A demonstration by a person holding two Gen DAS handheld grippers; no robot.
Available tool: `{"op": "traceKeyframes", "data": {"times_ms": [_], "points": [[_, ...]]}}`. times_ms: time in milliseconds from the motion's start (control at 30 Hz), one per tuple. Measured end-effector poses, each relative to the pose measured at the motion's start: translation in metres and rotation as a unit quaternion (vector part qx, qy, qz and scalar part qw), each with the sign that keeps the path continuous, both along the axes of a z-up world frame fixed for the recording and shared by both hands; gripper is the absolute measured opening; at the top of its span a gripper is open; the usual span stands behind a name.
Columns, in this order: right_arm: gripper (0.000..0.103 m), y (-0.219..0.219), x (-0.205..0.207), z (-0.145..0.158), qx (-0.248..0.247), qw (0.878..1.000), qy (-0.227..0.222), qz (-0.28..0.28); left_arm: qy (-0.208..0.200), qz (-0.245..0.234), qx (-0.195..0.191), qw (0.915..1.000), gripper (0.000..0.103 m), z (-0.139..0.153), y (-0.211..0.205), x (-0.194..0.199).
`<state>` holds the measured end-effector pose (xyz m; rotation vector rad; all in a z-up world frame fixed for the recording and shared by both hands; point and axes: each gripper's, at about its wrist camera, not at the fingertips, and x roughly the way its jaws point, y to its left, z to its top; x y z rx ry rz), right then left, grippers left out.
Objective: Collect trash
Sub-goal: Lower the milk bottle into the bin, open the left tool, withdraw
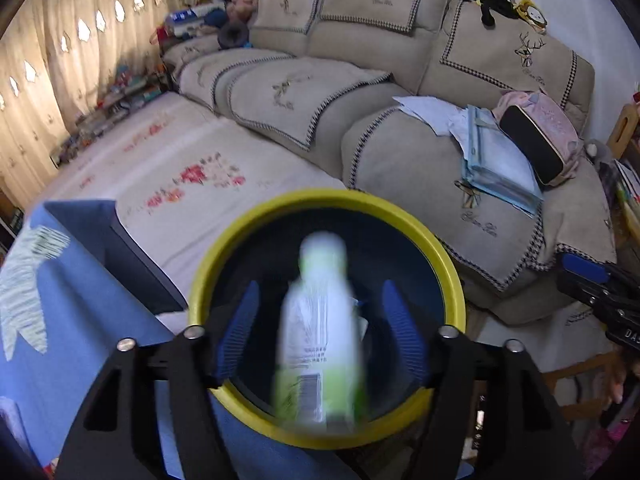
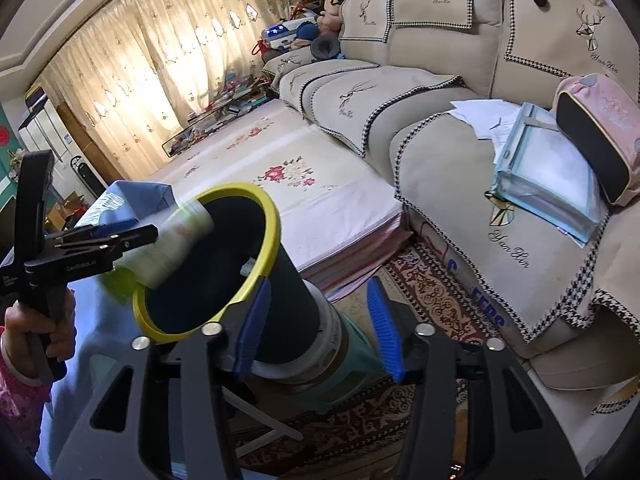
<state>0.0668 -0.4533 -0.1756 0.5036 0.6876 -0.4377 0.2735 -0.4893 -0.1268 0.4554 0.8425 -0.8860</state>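
A black trash bin with a yellow rim (image 1: 448, 268) (image 2: 272, 216) stands by the blue table. A white and green plastic bottle (image 1: 320, 332) (image 2: 172, 244) is blurred by motion, tipped into the bin's mouth. My left gripper (image 1: 320, 328) is open right over the bin, its blue pads (image 1: 400, 328) wide apart on both sides of the bottle and not touching it. In the right wrist view the left gripper (image 2: 116, 236) is at the bottle's base. My right gripper (image 2: 320, 324) is open and empty, its jaws either side of the bin's black wall.
A beige sofa (image 1: 360, 80) (image 2: 460, 128) holds papers, a blue folder (image 2: 548, 176) and a pink bag (image 2: 600, 136). A low table with a flowered cloth (image 2: 320, 188) lies beyond the bin. A blue-covered table (image 1: 80, 300) is at left. A patterned rug (image 2: 432, 292) covers the floor.
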Motion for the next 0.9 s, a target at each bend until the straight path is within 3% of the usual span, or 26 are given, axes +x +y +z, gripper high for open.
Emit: {"op": "traceKeyframes", "data": {"times_ms": [167, 400, 467, 633, 900], "points": [[0.050, 0.002, -0.009, 0.008, -0.010, 1.000, -0.004, -0.005, -0.022, 0.021, -0.034, 0.9990, 0.070, 0.031, 0.026, -0.014], [0.053, 0.014, -0.019, 0.017, -0.021, 1.000, -0.009, -0.005, -0.050, 0.078, -0.120, 0.9885, 0.092, 0.090, 0.129, -0.055], [0.053, 0.018, -0.020, 0.021, -0.024, 1.000, -0.011, -0.004, -0.051, 0.099, -0.133, 0.9849, 0.093, 0.099, 0.159, -0.065], [0.054, 0.036, -0.017, 0.032, -0.038, 0.999, -0.012, 0.012, -0.073, 0.167, -0.147, 0.9721, 0.096, 0.109, 0.244, -0.089], [0.056, 0.084, 0.011, 0.051, -0.056, 0.996, -0.016, 0.070, -0.128, 0.292, -0.131, 0.9388, 0.098, 0.109, 0.383, -0.136]]}}
